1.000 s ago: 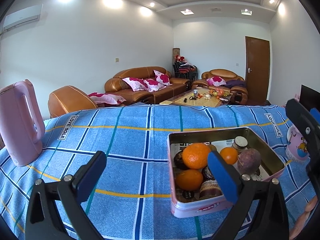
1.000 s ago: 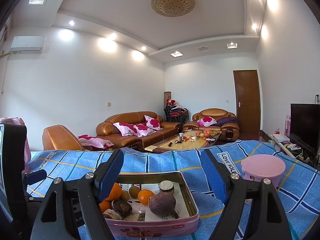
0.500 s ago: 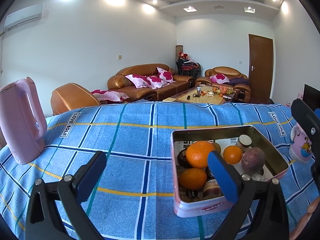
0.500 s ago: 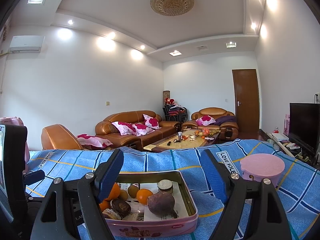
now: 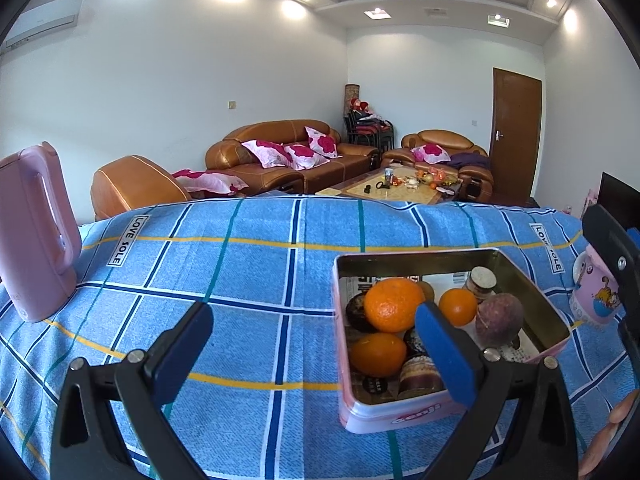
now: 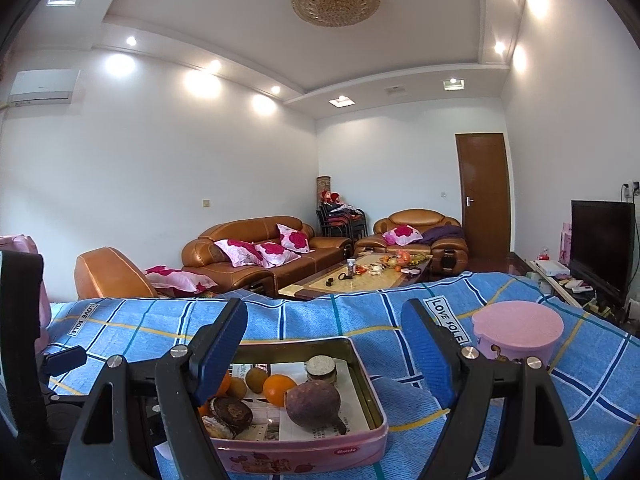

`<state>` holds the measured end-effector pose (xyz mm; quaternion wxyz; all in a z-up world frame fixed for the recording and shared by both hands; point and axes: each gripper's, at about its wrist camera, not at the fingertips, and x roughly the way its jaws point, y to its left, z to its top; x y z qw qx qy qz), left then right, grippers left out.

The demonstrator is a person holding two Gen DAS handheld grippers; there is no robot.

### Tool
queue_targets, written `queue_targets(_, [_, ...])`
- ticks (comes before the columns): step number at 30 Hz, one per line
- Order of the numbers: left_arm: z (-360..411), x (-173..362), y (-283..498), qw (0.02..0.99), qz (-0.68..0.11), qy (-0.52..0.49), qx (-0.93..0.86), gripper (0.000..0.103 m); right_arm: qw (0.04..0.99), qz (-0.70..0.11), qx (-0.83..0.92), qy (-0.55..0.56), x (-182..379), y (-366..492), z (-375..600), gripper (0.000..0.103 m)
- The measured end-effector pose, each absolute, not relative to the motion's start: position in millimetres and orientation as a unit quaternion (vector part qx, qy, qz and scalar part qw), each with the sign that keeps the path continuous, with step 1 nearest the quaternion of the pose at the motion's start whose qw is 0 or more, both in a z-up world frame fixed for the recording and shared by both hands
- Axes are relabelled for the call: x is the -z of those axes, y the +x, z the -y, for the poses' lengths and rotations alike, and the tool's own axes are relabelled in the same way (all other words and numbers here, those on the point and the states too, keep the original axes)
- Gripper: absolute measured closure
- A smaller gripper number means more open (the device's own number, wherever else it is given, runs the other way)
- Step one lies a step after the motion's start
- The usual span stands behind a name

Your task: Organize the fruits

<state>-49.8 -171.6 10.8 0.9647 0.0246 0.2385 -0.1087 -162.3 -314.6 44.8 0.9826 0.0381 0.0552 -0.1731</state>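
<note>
Both grippers, left gripper (image 5: 312, 344) and right gripper (image 6: 324, 352), held wide, empty. Large orange (image 5: 393, 305) in pink tin (image 5: 400, 420) best approached from above, squeezed gently.

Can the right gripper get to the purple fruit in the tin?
Probably yes. The right gripper is open and empty, the purple fruit lies uncovered on top near the tin front, nothing between.

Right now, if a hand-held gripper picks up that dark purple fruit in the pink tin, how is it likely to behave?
The dark purple fruit looks rounded, so it would probably roll once nudged off the paper lining. Its dull, slightly rough skin suggests the pads should hold it without much slip. It leans close to the small orange, so lifting it may jostle that neighbour inside the pink tin.
</note>
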Motion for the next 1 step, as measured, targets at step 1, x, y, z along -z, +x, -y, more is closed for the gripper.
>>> queue_targets(1, [171.6,-10.5,-49.8,0.965,-0.239,0.025,0.107,0.000,0.982,-0.056,0.177,0.040,-44.6,-162.9,316.0,0.022])
